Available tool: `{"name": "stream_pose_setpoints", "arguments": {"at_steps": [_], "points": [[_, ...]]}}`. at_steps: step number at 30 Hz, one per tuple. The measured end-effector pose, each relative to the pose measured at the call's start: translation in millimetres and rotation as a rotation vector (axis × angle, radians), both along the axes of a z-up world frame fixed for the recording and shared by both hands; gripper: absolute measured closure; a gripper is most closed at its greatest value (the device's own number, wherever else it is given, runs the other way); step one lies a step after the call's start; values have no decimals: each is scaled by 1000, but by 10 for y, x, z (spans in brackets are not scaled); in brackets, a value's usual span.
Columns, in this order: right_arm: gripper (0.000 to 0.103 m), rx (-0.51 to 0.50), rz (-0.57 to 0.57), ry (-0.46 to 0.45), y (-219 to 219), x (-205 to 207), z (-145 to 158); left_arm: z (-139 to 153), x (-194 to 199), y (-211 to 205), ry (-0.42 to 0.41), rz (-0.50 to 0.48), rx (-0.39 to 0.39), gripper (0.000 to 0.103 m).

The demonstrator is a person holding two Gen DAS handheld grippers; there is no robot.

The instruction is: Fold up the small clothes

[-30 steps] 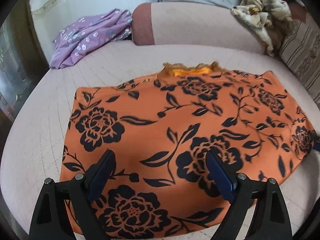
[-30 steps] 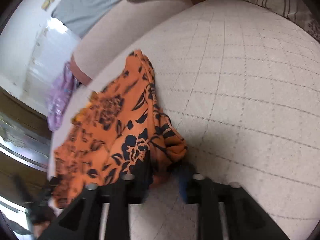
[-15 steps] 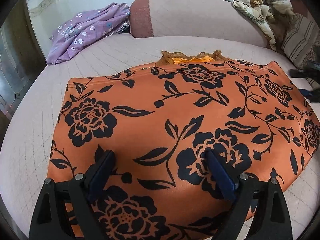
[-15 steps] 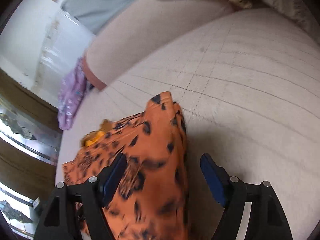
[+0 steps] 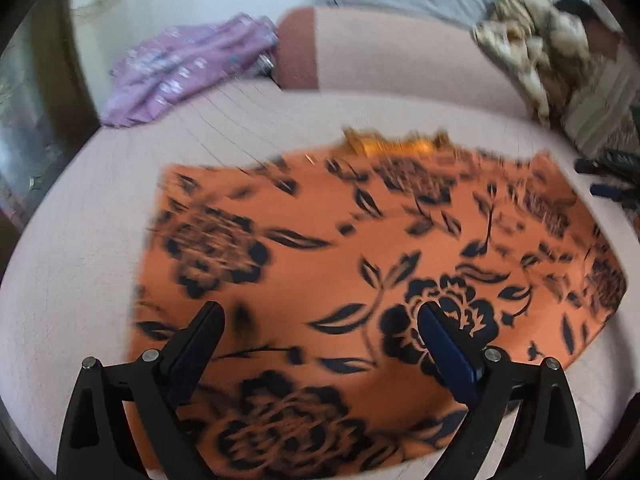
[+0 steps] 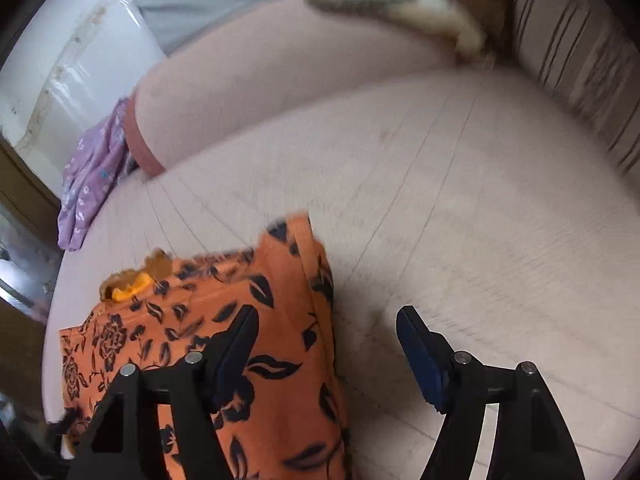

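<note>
Left wrist view shows the orange garment with black flower print [image 5: 360, 280] lying flat on the pale pink quilted sofa seat [image 5: 72, 280], in the middle of it, with a small frilled orange collar at its far edge. The cloth looks thin, soft and light; it will sag and drape when lifted, and one layer can slide on the other. I judge that the best places to take hold are the corners or a hemmed side edge, pinching both layers together, not the flat middle where nothing sticks up.

The left gripper [image 5: 320, 340] hovers over the near part of the garment; its jaws are opening, already wide apart, and no cloth is pinched between them. The right gripper [image 6: 324, 344] is at the right side edge of the garment [image 6: 280, 320], jaws apart, one finger over the cloth and one over the bare seat, holding nothing.

Around: a crumpled purple flowered cloth [image 5: 188, 64] lies at the far left corner, a cream patterned cloth [image 5: 532, 48] hangs on the backrest at the right, near a striped cushion [image 6: 580, 60]. All are well apart from the garment, so nothing blocks a fold
</note>
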State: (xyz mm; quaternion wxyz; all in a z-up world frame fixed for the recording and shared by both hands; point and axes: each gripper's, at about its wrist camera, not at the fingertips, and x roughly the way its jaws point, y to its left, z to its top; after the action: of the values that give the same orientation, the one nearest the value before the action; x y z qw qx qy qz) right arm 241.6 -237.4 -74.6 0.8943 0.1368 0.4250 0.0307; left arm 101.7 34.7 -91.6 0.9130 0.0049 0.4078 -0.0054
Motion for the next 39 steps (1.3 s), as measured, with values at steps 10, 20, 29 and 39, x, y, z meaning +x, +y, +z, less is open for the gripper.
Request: {"name": "stream_pose_setpoints", "arguments": {"at_steps": [10,20,29,39], "points": [[19,231,150,121,404,-564,-475,-50,-284,406,66,55,31,8],[19,266,168,43,367,-728,-436,-128,765,1068,184,108,37,51],[19,237,196,56,375,-701,-407,-80,1356,1446,166,228,38,50],[18,330,163,4,225,-112,-16,401,178,979,6,110,-36,34]]}}
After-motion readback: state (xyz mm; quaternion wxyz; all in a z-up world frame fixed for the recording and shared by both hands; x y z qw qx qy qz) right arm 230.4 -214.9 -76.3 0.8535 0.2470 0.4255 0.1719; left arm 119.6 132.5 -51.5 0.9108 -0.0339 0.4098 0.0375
